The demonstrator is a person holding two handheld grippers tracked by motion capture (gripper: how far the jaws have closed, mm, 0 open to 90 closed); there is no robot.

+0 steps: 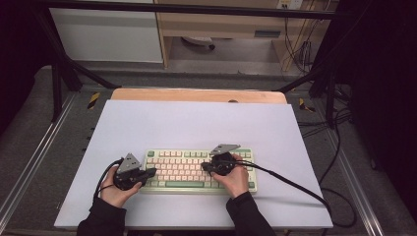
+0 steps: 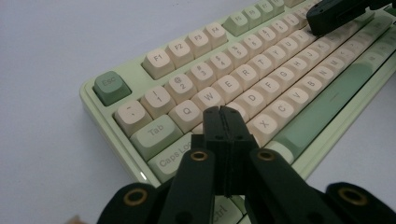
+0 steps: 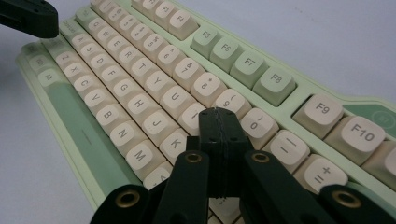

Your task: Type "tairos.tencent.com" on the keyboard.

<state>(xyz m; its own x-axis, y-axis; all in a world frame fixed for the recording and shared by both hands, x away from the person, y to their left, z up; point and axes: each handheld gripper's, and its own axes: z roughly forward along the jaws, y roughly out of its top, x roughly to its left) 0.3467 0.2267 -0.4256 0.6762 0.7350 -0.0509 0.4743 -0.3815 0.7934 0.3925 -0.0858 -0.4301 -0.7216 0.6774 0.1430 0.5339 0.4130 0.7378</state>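
High view: overhead, looks fwd & down on whole table. Both gripper views sit low & close, facing opposite ways along the pale-green plastic keyboard with cream keys (image 1: 199,169), shared w/ all views.
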